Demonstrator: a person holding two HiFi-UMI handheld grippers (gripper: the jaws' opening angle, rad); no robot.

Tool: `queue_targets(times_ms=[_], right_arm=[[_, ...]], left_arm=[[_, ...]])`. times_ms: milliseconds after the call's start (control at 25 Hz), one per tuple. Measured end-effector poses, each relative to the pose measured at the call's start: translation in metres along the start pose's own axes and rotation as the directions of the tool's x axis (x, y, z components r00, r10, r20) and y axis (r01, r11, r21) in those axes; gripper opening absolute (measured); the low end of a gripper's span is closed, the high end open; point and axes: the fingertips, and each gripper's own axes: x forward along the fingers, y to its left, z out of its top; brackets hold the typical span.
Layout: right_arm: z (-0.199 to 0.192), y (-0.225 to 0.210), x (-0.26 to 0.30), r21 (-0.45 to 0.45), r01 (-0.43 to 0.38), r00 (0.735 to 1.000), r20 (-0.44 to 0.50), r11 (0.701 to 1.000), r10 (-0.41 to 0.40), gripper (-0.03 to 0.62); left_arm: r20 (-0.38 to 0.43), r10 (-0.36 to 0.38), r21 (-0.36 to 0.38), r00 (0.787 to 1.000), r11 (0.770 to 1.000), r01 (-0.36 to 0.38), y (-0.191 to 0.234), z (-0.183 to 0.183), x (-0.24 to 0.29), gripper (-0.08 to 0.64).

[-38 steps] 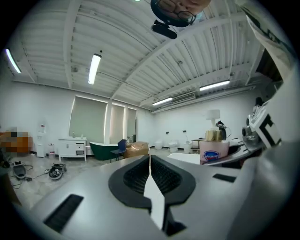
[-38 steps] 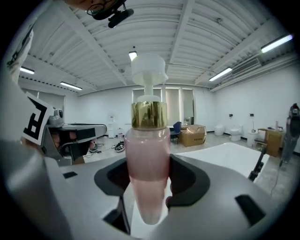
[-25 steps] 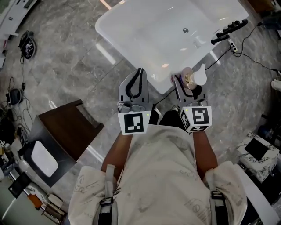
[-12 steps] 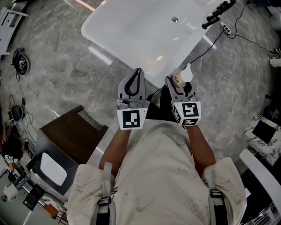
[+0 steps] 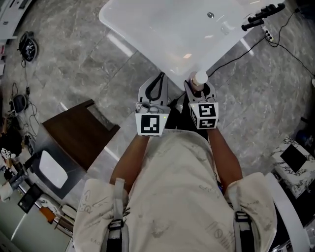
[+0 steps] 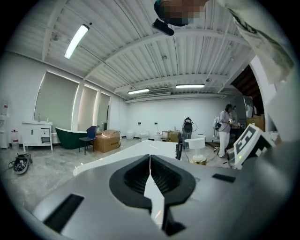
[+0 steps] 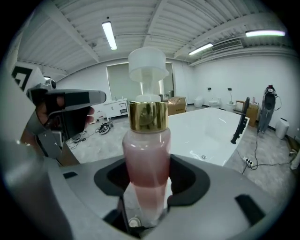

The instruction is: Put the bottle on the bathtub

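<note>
A pink pump bottle [image 7: 145,154] with a gold collar and white pump head stands upright between the jaws of my right gripper [image 7: 146,187], which is shut on it. In the head view the bottle [image 5: 199,78] shows its white top just at the near corner of the white bathtub [image 5: 162,34]. My left gripper [image 5: 156,87] is beside it to the left, jaws shut with nothing between them, over the tub's near edge. In the left gripper view the shut left gripper [image 6: 150,176] points across the tub rim [image 6: 140,152].
A black floor-standing faucet [image 5: 260,14] stands at the tub's far right, with cables [image 5: 290,49] on the marble floor beyond. A dark wooden stool [image 5: 78,138] sits at the left. A marble-patterned box [image 5: 294,160] lies at the right. A person [image 6: 226,129] stands far off.
Both grippers have drawn closer to the tub's near corner, and the bottle's top now sits right by the rim. The bottle stands more upright in the view.
</note>
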Motion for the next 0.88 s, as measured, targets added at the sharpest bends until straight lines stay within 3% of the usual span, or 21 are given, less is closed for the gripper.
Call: queue_targets(times_ms=[280, 440, 600, 880], right_arm=[[-0.033, 0.007, 0.030, -0.010, -0.036, 0.997, -0.067, 0.999, 0.035, 0.207], [-0.047, 0.007, 0.045, -0.022, -0.043, 0.993, -0.108, 0.999, 0.040, 0.207], [-0.052, 0.006, 0.057, -0.033, -0.043, 0.992, -0.122, 0.999, 0.038, 0.207], [-0.052, 0.018, 0.064, -0.078, -0.052, 0.989, -0.139, 0.996, 0.041, 0.207]], left_arm=[[-0.036, 0.000, -0.003, 0.999, 1.000, 0.000, 0.000, -0.023, -0.004, 0.006], [-0.071, 0.037, -0.012, 0.997, 0.999, -0.038, 0.009, -0.037, -0.014, 0.006], [-0.077, 0.079, -0.011, 0.994, 0.997, -0.080, 0.022, -0.043, -0.022, 0.006], [-0.089, 0.086, -0.010, 0.992, 0.996, -0.087, 0.026, -0.048, -0.032, 0.006]])
